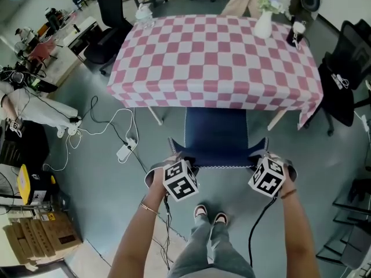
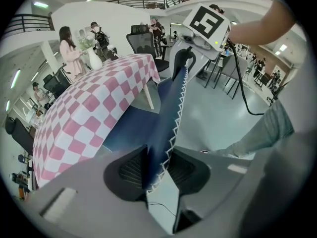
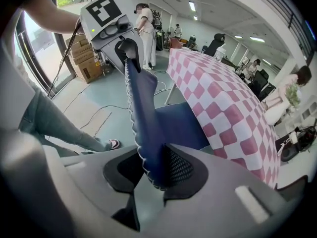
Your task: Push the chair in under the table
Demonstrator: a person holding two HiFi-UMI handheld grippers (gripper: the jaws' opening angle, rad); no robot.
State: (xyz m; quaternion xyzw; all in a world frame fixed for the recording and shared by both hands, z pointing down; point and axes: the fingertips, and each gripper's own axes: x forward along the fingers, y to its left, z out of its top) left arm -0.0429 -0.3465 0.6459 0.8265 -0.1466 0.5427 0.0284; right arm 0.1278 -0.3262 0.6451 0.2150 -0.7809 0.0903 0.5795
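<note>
1. The chair (image 1: 215, 133) stands on the grey-green floor (image 1: 104, 178), at the near side of the bench (image 1: 214, 62). A pink and white chequered cloth covers the bench.
2. The front part of the dark blue seat is already under the hanging edge of the cloth, between the two near bench legs. The rear part of the seat and the backrest (image 1: 215, 162) are outside, toward the person.
3. In the head view the backrest appears from above as a narrow blue strip with white zigzag stitching along its edge.
4. The left hand-held gripper (image 1: 175, 157) is at the left end of the backrest top. In the left gripper view the blue padded edge runs between its two jaws, and the pads are closed on it, so it is grasping the backrest.
5. The right hand-held gripper (image 1: 264, 153) is at the right end of the backrest top. In the right gripper view the same blue edge sits between its jaws and is clamped there.
6. Both hand-held grippers point steeply down, and their marker cubes face up to the head camera. The two forearms come in from the bottom of the head view.
7. The person's shoes (image 1: 210, 214) are on the floor just behind the chair, between the two arms.
8. A white vase (image 1: 264, 23) stands on the bench near its far right corner.
9. On the floor to the left of the chair lie white cables and a power strip (image 1: 124, 151).
10. Cardboard boxes (image 1: 35, 236) are at the lower left, well apart from the chair.
11. A black office chair (image 1: 342, 80) stands beside the right end of the bench.
</note>
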